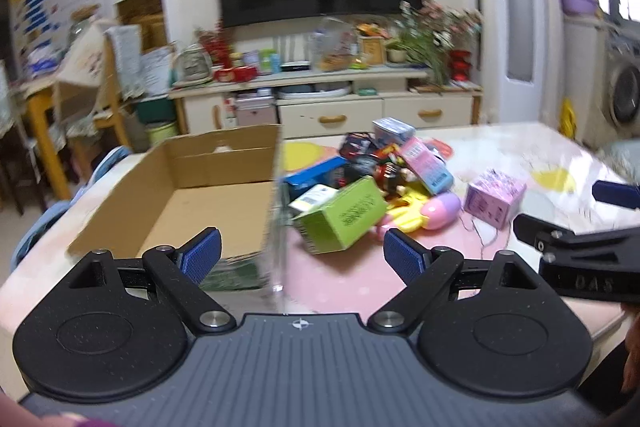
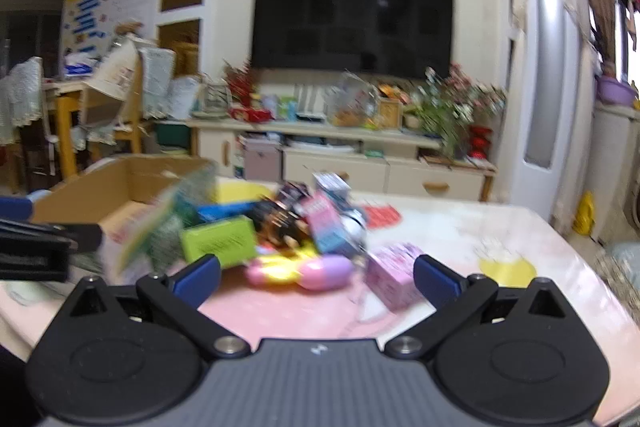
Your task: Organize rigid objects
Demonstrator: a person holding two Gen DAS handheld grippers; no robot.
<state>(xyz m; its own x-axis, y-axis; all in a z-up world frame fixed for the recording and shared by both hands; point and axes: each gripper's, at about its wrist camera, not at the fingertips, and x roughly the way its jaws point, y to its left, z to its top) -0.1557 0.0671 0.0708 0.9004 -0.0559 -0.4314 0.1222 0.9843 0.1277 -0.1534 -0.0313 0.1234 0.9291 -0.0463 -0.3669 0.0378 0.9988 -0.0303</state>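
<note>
Both claws [image 1: 302, 251] [image 2: 316, 277] gape — cardboard box [image 1: 224, 195] seemingly empty, beside clutter.

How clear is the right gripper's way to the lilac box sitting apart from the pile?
Probably clear, yes. The right gripper is open and empty, and the lilac box sits just ahead near its right finger, apart from the pile, with nothing visible between them.

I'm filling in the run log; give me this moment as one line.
left gripper: open, empty | right gripper: open, empty | cardboard box: looks empty | green box: in pile on table
</note>
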